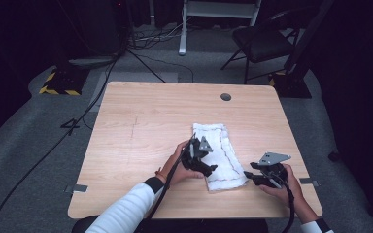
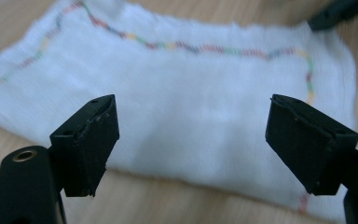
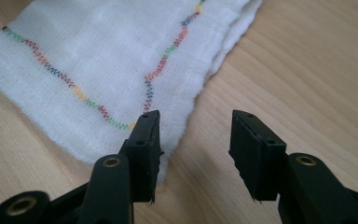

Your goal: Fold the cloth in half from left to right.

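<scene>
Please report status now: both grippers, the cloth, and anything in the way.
Left gripper open, over the cloth. Right gripper open at the cloth's corner, holding nothing. Cloth folded, flat on the table. Nothing in the way.

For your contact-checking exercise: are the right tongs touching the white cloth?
Cannot tell. In the right gripper view, the open right tongs have one jaw overlapping the white cloth's corner edge, but no gap or contact shows plainly.
</scene>
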The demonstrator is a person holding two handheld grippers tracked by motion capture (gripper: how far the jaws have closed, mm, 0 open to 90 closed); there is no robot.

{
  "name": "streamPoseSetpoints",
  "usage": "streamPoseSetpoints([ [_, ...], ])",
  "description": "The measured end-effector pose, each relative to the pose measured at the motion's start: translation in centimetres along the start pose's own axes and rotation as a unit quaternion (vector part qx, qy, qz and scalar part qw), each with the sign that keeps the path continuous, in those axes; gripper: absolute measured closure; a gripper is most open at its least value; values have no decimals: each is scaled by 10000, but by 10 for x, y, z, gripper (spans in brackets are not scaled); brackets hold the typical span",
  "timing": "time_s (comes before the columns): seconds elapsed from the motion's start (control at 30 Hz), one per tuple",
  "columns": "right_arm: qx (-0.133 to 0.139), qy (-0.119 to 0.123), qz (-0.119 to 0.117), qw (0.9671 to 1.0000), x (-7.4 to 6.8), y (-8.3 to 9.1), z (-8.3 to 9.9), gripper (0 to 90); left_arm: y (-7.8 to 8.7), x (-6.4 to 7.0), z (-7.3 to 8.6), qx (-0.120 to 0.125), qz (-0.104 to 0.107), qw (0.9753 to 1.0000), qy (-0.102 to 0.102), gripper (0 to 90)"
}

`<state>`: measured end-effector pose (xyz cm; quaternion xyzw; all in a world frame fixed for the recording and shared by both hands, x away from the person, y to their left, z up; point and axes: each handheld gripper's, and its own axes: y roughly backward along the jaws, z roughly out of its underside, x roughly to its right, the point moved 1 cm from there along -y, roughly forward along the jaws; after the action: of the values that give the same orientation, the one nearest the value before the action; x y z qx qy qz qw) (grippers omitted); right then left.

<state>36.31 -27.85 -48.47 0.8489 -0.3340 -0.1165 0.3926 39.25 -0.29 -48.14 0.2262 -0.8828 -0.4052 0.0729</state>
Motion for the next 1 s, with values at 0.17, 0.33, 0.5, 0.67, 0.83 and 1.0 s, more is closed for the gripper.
streamPoseSetpoints([
  [0.17,-88,-22,-197,9998,-4,-9,0,544,-3,-1,23,-158,64,9995,283,186],
  [0.33,-112,-61,-371,9992,-6,-9,0,542,1,-1,30,-200,111,9993,285,184],
  [0.5,-157,35,-413,9990,-15,-9,-1,552,9,-2,44,-205,184,9992,296,165],
  [0.67,-163,147,-468,9987,-25,-8,-1,552,13,0,47,-259,127,9991,317,166],
  [0.83,-213,157,-333,9991,-25,-8,-2,495,16,12,37,130,286,9992,244,252],
  [1.0,-162,139,-272,9994,-21,-6,-3,453,9,9,19,318,218,9986,349,236],
])
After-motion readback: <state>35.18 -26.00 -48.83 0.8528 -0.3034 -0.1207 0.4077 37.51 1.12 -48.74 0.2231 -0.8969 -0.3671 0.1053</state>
